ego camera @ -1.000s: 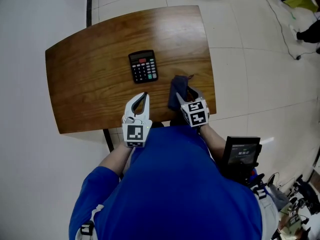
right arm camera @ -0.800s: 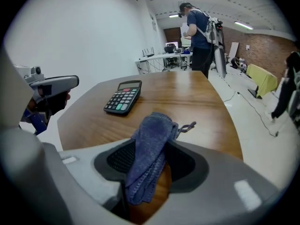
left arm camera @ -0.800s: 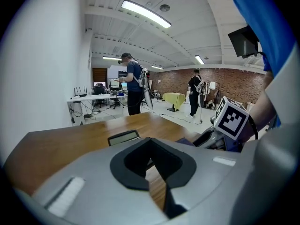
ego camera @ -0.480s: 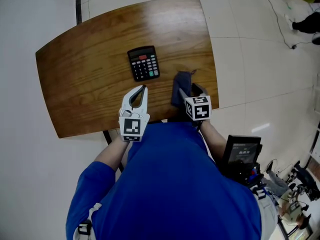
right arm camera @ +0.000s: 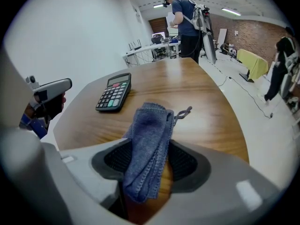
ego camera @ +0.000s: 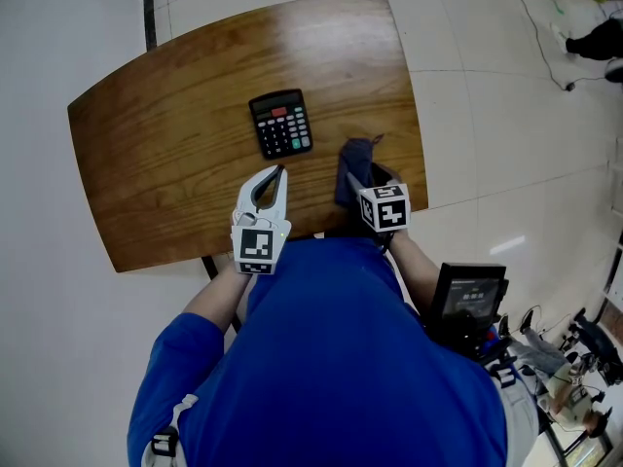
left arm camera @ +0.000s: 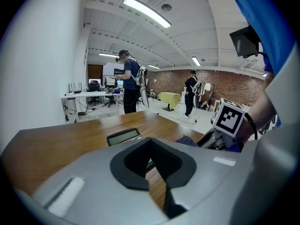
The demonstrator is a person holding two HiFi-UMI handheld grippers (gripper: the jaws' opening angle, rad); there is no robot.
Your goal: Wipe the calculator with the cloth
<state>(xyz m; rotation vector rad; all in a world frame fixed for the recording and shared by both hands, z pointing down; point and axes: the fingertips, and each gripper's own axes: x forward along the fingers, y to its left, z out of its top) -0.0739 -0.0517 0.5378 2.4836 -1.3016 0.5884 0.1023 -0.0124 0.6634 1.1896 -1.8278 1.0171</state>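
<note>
Presently: calculator (ego camera: 280, 124) on table (ego camera: 146, 163); cloth (right arm camera: 149, 139) loose between right gripper's (ego camera: 370, 178) just-opened jaws; left gripper's (ego camera: 277, 173) jaws closed, empty.

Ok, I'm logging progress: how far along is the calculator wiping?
Done: nothing wiped yet. In hand: the right claw, jaws just opened, straddles the blue cloth lying on the table, not gripping it. Still to do: grab the cloth, wipe the calculator, which sits untouched.
</note>
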